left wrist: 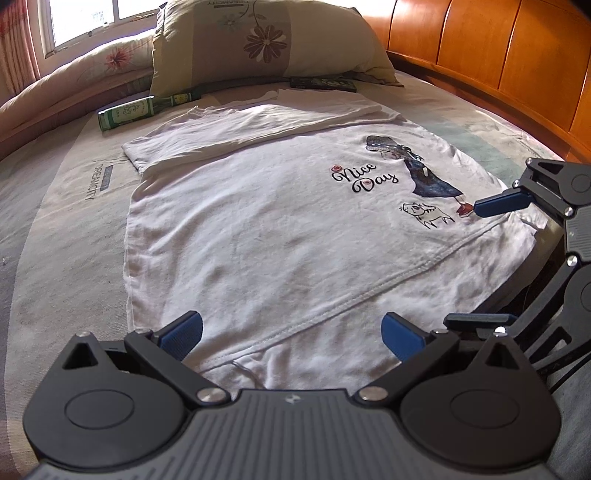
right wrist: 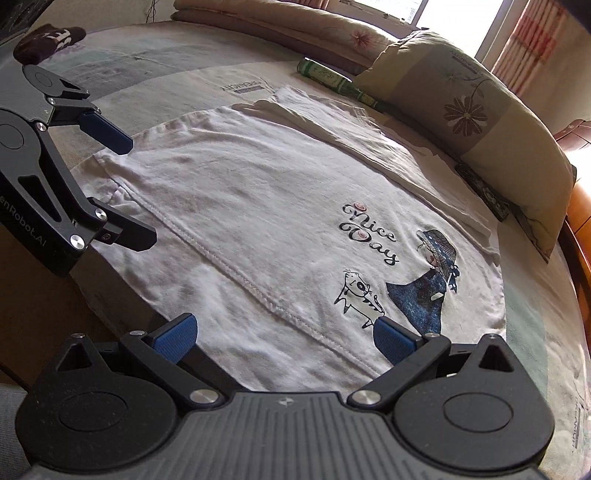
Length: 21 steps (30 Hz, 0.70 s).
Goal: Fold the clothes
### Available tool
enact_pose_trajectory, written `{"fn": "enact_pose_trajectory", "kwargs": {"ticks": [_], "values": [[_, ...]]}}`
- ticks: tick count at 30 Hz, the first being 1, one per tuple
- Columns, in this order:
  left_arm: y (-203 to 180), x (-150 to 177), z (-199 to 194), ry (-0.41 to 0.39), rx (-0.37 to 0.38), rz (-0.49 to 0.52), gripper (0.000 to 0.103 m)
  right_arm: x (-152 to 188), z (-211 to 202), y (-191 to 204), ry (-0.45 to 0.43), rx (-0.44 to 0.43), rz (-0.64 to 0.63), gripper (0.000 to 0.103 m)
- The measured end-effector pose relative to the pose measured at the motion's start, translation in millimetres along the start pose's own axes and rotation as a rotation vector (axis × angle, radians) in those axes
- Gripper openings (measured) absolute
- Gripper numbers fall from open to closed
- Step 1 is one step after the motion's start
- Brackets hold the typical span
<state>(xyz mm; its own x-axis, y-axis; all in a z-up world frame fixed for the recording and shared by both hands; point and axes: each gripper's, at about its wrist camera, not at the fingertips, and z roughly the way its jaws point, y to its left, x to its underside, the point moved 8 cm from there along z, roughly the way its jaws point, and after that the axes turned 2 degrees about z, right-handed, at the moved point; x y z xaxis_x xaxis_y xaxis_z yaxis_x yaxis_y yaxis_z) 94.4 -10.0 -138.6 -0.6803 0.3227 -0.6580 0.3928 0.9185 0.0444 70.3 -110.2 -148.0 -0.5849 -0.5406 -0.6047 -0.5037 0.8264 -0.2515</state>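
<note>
Lying flat on the bed [left wrist: 55, 229], print side up, a white T-shirt [left wrist: 258, 229] spreads across the patterned sheet, its hem toward both cameras and its far end folded over into a narrow band near the pillow [left wrist: 266, 40]. The print reads "Nice Day" beside a figure in a blue dress and a small cat, sitting on the side nearer the wooden headboard [left wrist: 498, 55]. Left gripper [left wrist: 291, 336]: jaws spread wide, blue pads well apart, nothing between them; the shirt's hem edge lies just ahead of and under the gap. Right gripper [right wrist: 284, 339]: also wide open and holding nothing, fingers poised over the hem corner nearest the cat print. In the right wrist view the left gripper shows at the left edge, one blue finger [right wrist: 107, 129] above the shirt's far hem corner, the other lower near the bed's edge. In the left wrist view the right gripper enters from the right, one blue finger [left wrist: 502, 203] tip at the print's lower corner; contact with the cloth cannot be judged. A green bottle [left wrist: 129, 110] lies on its side by the pillow, apart from the shirt. A dark flat box [left wrist: 325, 84] sits at the pillow's base. Window [left wrist: 85, 18] bright behind.
</note>
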Motion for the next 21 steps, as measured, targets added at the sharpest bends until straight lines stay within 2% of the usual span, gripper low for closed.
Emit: {"fn": "enact_pose_trajectory", "kwargs": {"ticks": [4, 8, 12, 16, 21], "values": [[0.4, 1.6, 0.1, 0.004, -0.002, -0.007, 0.102, 5.0, 0.5, 16.0, 0.011, -0.016, -0.082, 0.103], [1.2, 3.4, 1.3, 0.01, -0.007, -0.012, 0.102, 8.0, 5.7, 24.6, 0.026, 0.015, -0.145, 0.103], [2.5, 4.2, 1.4, 0.009, -0.008, -0.015, 0.102, -2.5, 0.2, 24.2, -0.019, 0.008, -0.133, 0.103], [5.8, 5.9, 3.1, 0.016, -0.02, -0.021, 0.102, -22.4, -2.9, 11.4, -0.088, 0.017, -0.064, 0.103], [9.0, 8.5, 1.8, 0.02, -0.027, -0.024, 0.102, -19.6, 25.6, -13.1, -0.024, 0.051, 0.08, 0.103]]}}
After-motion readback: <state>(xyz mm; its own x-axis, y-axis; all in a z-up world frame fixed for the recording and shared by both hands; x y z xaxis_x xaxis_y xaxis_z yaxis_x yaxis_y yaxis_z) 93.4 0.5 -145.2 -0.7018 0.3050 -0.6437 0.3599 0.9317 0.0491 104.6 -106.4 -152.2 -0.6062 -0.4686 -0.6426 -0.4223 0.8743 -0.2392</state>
